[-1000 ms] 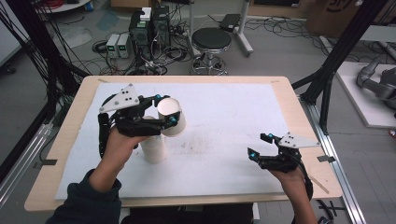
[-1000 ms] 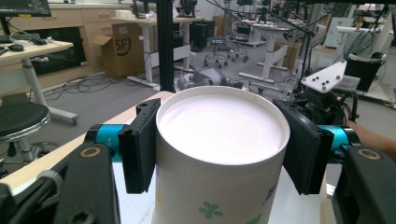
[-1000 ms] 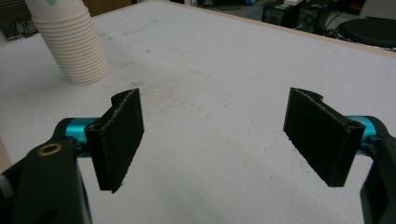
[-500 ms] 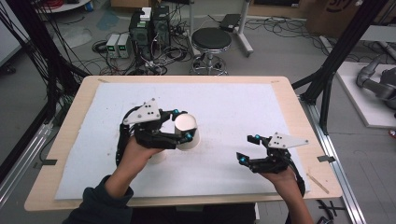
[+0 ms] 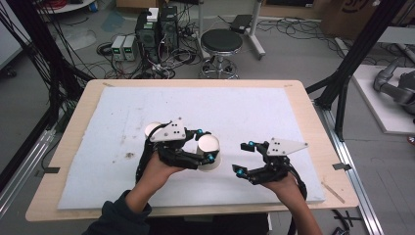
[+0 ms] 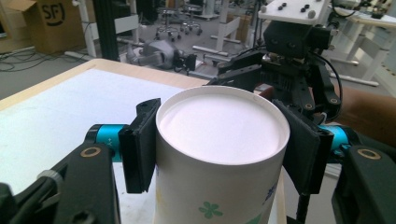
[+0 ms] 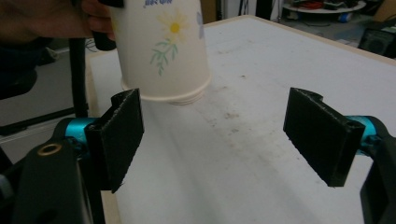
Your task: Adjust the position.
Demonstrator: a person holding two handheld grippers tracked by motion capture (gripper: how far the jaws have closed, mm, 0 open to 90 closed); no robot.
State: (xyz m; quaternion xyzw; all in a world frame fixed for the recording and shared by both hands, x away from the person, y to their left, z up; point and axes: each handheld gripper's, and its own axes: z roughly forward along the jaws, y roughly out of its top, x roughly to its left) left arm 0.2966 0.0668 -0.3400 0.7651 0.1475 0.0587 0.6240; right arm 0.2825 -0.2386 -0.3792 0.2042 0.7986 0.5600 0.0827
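High view: a person's two hands reach in from the near edge of a table [image 5: 68, 161] with a wooden rim and a white sheet [image 5: 254, 112] over its top. The left gripper [image 5: 208, 147] sits near the middle of the sheet, toward the near edge; the right gripper [image 5: 242, 157] lies just beside it, to its right, the two apart. Each carries a grey three-cornered plate on top.

The left gripper's jaws are pressed against opposite sides of a white paper cup [image 5: 209, 149], gripping it near the rim. In the left gripper view the cup [image 6: 222, 158] stands between the two black jaws, mouth up, with small green flower prints low on its wall (the interior looks plain white). The right gripper [image 6: 299, 100] shows just behind the cup.

A second cup [image 5: 152, 129] stands on the sheet behind the left hand, partly hidden by the gripper's plate.

In the right gripper view, the right gripper [image 7: 224, 123] has its jaws spread wide with nothing between them, over bare sheet marked with faint dark specks. The held cup [image 7: 161, 51] appears ahead and to the left, printed with a yellow flower and green sprigs; its base is close over the sheet (whether it touches cannot be told).

Beyond the table stand a black stool [image 5: 221, 44] and cabled electronics [image 5: 156, 29] on the floor.
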